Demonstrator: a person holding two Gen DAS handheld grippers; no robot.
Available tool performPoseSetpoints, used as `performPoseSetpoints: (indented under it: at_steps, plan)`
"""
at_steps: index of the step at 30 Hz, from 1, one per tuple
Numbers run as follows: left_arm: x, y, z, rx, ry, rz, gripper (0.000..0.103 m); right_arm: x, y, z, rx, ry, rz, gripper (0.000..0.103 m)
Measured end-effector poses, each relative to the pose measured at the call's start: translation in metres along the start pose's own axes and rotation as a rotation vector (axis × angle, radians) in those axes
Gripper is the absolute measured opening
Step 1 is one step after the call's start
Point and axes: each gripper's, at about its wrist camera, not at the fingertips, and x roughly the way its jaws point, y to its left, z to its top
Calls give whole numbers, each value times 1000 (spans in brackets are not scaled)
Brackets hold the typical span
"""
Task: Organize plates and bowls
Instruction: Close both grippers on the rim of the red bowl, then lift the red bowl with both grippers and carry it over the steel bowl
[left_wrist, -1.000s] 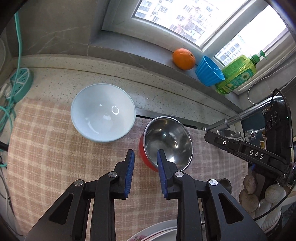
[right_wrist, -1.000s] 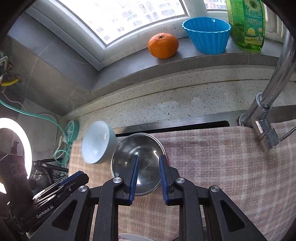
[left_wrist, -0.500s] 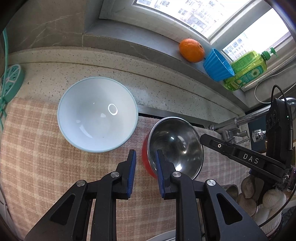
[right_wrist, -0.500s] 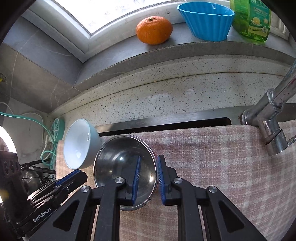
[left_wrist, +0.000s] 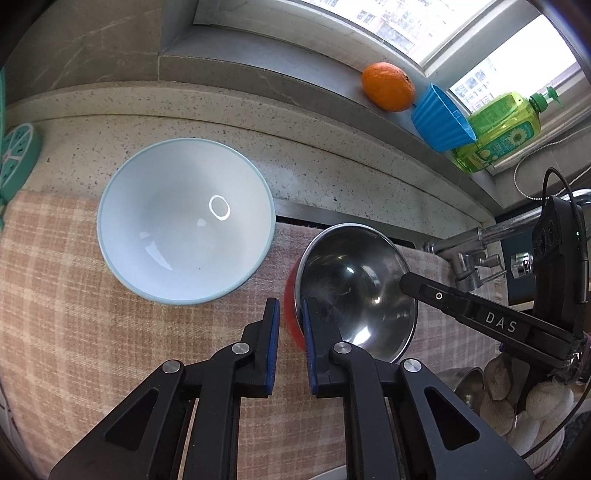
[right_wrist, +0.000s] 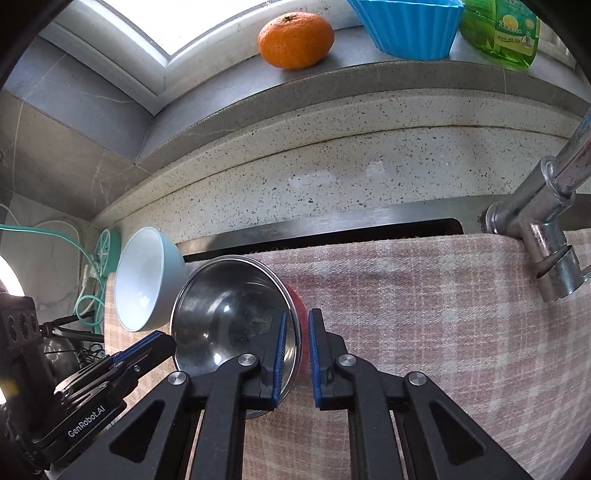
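Kitchen counter w/ plaid cloth (left_wrist: 74, 332) under a window sill. Both grippers straddle the rim of the red-sided steel bowl (left_wrist: 354, 291): left gripper (left_wrist: 290, 343) and right gripper (right_wrist: 297, 354), jaws narrowly parted, not clamped yet. Pale blue bowl (left_wrist: 184, 221) sits just beside, unstacked. Judging by this, nesting hasn't begun.

On the windowsill (right_wrist: 207, 107) I see an orange (right_wrist: 295, 40), then a blue cup (right_wrist: 410, 26), then green soap (left_wrist: 498, 133).
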Motion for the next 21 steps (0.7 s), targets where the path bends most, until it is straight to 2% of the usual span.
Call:
performPoseSetpoints:
  at_steps: [8, 21]
  plan:
    - [4, -1, 1, 2, -1, -7, 5, 0, 1, -1, -4, 1, 10, 5]
    - [-2, -4, -2, 17, -20, 9, 4, -6, 3, -7, -5, -7, 13, 5]
